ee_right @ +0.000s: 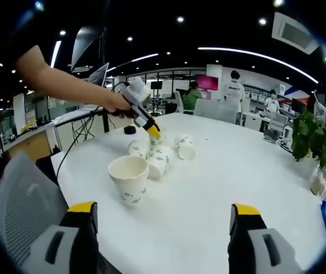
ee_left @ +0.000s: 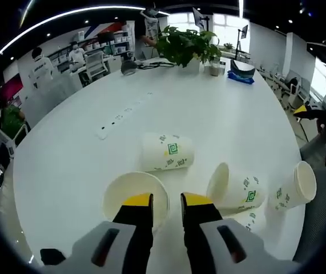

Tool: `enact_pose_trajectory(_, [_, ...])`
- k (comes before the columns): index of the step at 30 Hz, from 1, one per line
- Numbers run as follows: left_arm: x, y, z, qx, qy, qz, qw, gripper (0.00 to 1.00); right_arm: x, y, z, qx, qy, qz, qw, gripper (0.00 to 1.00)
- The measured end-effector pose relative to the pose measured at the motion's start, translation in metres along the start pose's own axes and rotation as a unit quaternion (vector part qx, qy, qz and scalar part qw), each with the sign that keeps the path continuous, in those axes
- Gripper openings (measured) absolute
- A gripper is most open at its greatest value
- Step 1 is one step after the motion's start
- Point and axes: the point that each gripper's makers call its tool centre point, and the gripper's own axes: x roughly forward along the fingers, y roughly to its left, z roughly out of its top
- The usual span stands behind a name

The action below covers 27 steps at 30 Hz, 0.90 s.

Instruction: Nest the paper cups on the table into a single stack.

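A bright open office with ceiling lights, desks and several people standing far off surrounds a large white round bench (ee_left: 220, 120). At 12 o'clock in the left gripper view, a leafy potted plant (ee_left: 186, 45) stands at the far edge of the bench, with a dark and blue object (ee_left: 241, 72) just beside it at 1 o'clock. A strip of small marks (ee_left: 123, 114) runs across the benchtop at 10 o'clock.

4 paper cups with green logos sit near the close edge of the bench. An upright cup (ee_left: 135, 198) stands just ahead of the left tongs (ee_left: 166, 200), its open mouth facing up; the left jaw tip overlaps its rim, though contact is unclear. The left tongs' yellow-tipped jaws stand a narrow gap apart, pinching nothing. A cup on its side (ee_left: 166, 152) lies past them at 12 o'clock. A second tipped cup (ee_left: 235, 189) lies at 3 o'clock, and a third (ee_left: 296, 185) lies farther right near the bench edge.

In the right gripper view, the right tongs (ee_right: 164, 220) are spread wide and empty, low over the bench. A lone upright cup (ee_right: 129, 178) stands at 10 o'clock, with the cluster of other cups (ee_right: 161, 149) behind it. A person's bare arm (ee_right: 65, 84) reaches in from 10 o'clock, holding the left tongs over that cluster. A grey chair (ee_right: 17, 200) sits at 8 o'clock.
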Motion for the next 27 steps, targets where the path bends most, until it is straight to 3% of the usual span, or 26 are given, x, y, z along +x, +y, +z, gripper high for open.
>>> enact_pose_trajectory(2, [0.005, 0.008, -0.004, -0.001, 0.005, -0.001, 1.0, 0.14, 0.0, 0.0, 0.0, 0.0, 0.001, 0.0, 1.0, 0.98])
enact_pose_trajectory(11, [0.005, 0.004, -0.012, -0.007, 0.022, 0.003, 0.9997, 0.03, 0.0, 0.001, -0.001, 0.001, 0.004, 0.001, 1.0, 0.97])
enact_pose_trajectory(24, [-0.005, 0.002, -0.017, 0.002, 0.025, 0.005, 0.9997, 0.0, 0.0, 0.002, 0.0, -0.003, 0.003, 0.002, 1.0, 0.96])
enact_pose_trajectory(27, [-0.012, -0.006, -0.014, 0.004, 0.024, 0.007, 0.9997, 0.0, 0.0, 0.002, 0.0, -0.005, 0.002, 0.003, 1.0, 0.96])
